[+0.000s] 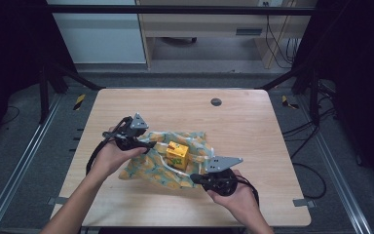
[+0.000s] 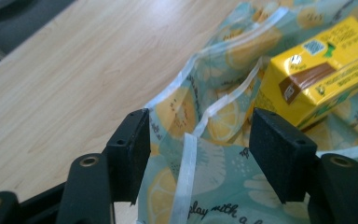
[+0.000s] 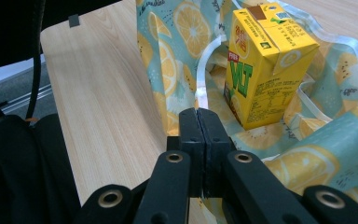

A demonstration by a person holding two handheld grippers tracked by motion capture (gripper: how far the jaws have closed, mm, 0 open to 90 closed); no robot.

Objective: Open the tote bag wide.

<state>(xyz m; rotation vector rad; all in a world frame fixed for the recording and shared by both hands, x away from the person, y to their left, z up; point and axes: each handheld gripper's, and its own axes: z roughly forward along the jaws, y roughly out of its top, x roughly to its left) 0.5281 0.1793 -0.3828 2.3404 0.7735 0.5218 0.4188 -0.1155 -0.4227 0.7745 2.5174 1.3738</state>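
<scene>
1. A yellow drink carton point(image 1: 177, 154) stood upright on a lemon-print zip bag point(image 1: 151, 168), roughly at the middle of the bag, with folds of the film rising around its base; in the right gripper view the carton point(image 3: 265, 65) sat among the raised plastic rather than plainly inside the pouch, and whether it was past the mouth could not be told.
2. The bag lay crumpled on the near half of the wooden surface point(image 1: 243, 122), its pale zip strip point(image 2: 186, 182) curling loosely between the two sides of the mouth.
3. The right gripper point(image 3: 199, 116) had its fingers pressed together on the bag's near edge, by the zip strip, pinning that edge close to the carton's foot.
4. The left gripper point(image 2: 198, 140) had its fingers spread, standing either side of the far lip of the bag point(image 2: 177, 112) without pressing on it; the film and its strip ran between them.
5. The step in hand looked like opening or arranging the bag around the carton: one side was held, and the other was lined up to be caught.
6. The next move probably called for the left fingers to close on a single layer of the lip, not both, and then lift it up and away from the right grip so the mouth widened.
7. The carton, being tall and light, might tip if the film under it were pulled hard, so a slow pull seemed wise.
</scene>
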